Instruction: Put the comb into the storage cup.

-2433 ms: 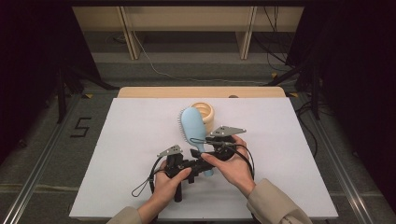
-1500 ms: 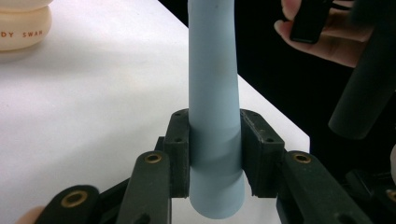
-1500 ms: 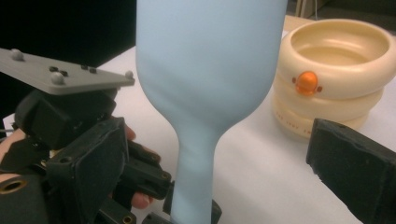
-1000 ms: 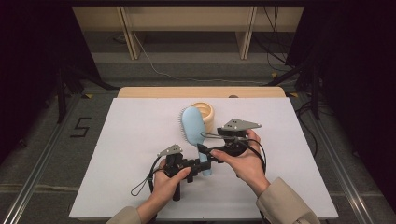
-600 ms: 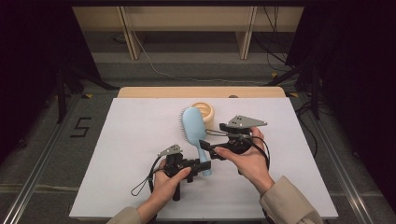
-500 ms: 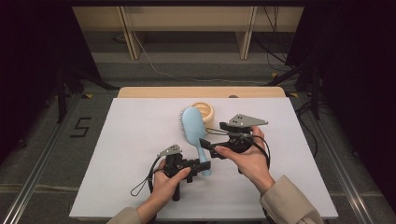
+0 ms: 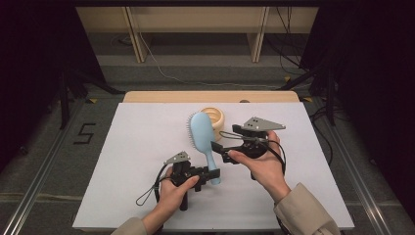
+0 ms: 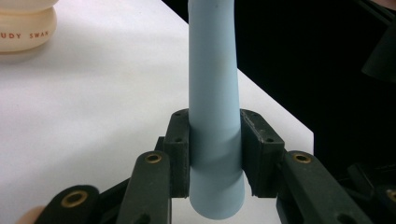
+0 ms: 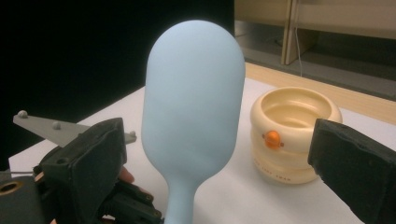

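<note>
White table top (image 7: 137,147), pale wooden edge along its far side. Grey floor around it; a black "5" mark (image 7: 84,133) at left of frame. Metal rail (image 7: 39,188) runs diagonally at lower left. Wooden frame legs (image 7: 134,27) at top, cables (image 7: 166,73) trailing across floor below them.

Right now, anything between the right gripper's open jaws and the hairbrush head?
Nothing visible. The right gripper is open beside the blue hairbrush, whose head sits unobstructed between its jaws. The left gripper clamps the handle lower down; the cream pot stands behind, apart.
</note>
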Demonstrator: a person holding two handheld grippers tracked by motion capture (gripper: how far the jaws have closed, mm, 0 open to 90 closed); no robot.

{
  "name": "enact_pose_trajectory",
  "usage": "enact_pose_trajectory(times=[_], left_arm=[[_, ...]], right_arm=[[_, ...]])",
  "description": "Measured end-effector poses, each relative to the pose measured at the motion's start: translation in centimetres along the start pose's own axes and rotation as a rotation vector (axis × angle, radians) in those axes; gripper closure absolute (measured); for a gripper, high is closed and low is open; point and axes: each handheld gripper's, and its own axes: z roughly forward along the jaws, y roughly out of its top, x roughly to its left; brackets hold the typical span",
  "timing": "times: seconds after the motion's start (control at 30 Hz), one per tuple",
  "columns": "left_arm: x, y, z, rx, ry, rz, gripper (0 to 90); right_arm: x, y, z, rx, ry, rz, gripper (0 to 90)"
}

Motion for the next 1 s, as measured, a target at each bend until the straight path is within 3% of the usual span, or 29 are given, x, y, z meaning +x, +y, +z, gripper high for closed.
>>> enact_pose_trajectory(times=[0.27, 1.0], left_arm=[[-0.1, -0.1, 0.1, 0.005, -0.003, 0.008, 65.7], [-0.1, -0.1, 0.2, 0.016, 0.003, 0.015, 65.7]], right_arm=[[0.1, 0.5, 0.2, -0.013, -0.006, -0.016, 3.2], [0.8, 2.2, 2.7, -0.002, 0.001, -0.028, 0.3]])
